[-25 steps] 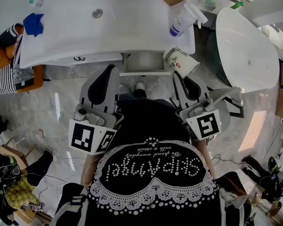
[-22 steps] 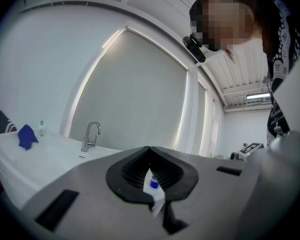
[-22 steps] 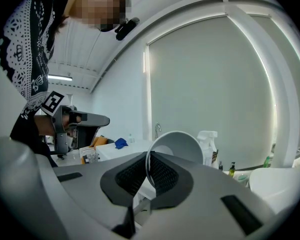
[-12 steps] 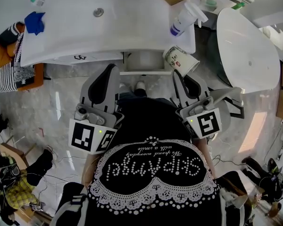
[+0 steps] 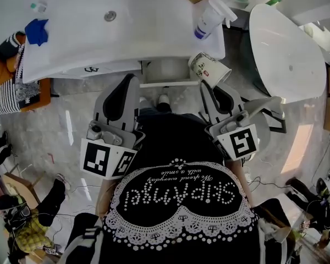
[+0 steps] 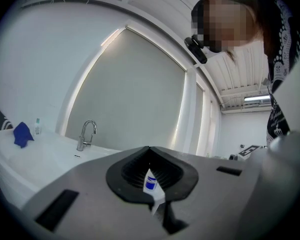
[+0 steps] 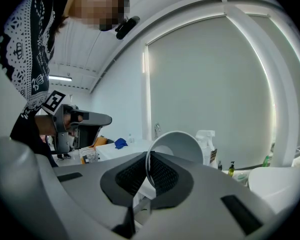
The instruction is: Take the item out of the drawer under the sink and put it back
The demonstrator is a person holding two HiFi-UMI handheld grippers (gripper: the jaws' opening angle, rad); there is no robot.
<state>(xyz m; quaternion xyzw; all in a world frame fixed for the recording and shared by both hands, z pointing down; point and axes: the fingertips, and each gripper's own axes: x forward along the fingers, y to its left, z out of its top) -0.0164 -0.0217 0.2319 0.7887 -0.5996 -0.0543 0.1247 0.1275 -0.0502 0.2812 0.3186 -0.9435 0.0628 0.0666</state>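
Paper cup (image 5: pixel 210 70) gripped at its rim by the right claw (image 5: pixel 204 86), in the air off the front edge of the sink tabletop (image 5: pixel 154 34).

The cup is held tilted, its mouth turned toward the claw, and the rim wall is seen pinched between the nearly closed jaws in the right gripper view. What looks like the pulled-out drawer (image 5: pixel 168 73) is found at 9 o'clock of the cup, under the tabletop edge. A spray bottle (image 5: pixel 212 15) is laid at 12 o'clock of the cup, a blue cloth (image 5: pixel 37 31) far off at 9 o'clock, and a white bathtub (image 5: pixel 289 54) at 3 o'clock. The left claw (image 5: pixel 133 81) is kept narrow, jaws together, with nothing held.
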